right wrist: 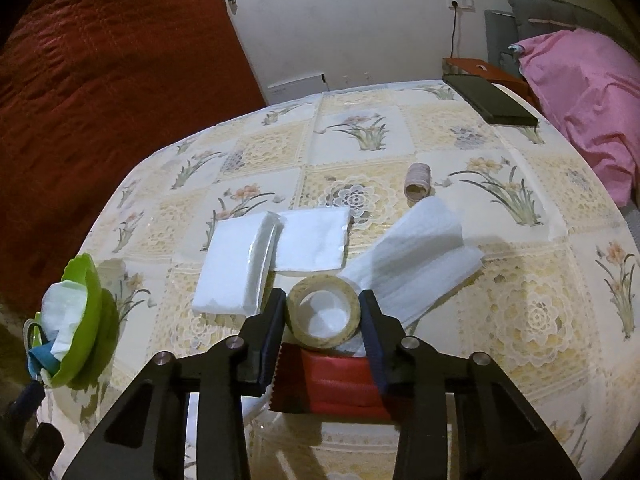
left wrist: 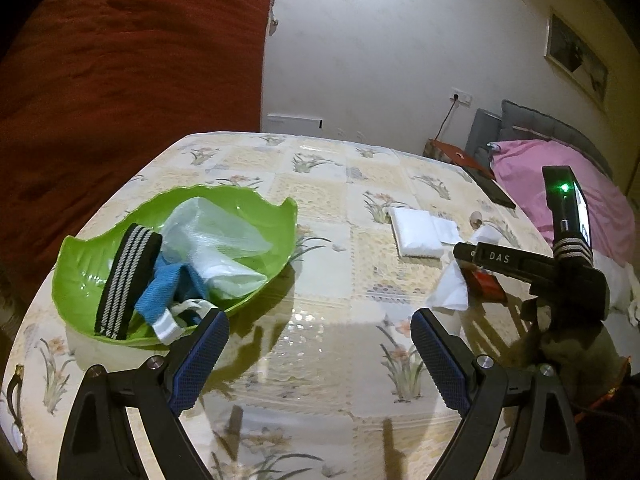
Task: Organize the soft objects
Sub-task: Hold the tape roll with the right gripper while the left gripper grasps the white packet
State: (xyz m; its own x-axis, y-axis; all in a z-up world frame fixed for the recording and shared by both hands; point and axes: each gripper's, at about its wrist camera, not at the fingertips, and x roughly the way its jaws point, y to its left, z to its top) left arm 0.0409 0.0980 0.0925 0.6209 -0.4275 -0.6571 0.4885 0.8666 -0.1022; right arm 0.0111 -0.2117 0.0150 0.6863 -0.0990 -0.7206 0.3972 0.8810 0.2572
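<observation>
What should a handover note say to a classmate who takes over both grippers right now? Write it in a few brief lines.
Left gripper: open, empty, beside the green bowl.
Right gripper: shut on the tape roll, above a red packet.
Done: striped band, blue cloth and plastic bag are in the bowl.
Left on the table: tissue pack, white napkin, crumpled tissue, small pink roll.

Dim, warm indoor light falls from above. It throws soft shadows beside the green bowl [left wrist: 176, 264] and glare on the glossy surface [left wrist: 320, 320]. Both fisheye views bend strongly at the edges, with black corners. A green lamp [left wrist: 565, 187] glows. Focus stays fairly sharp throughout.
</observation>
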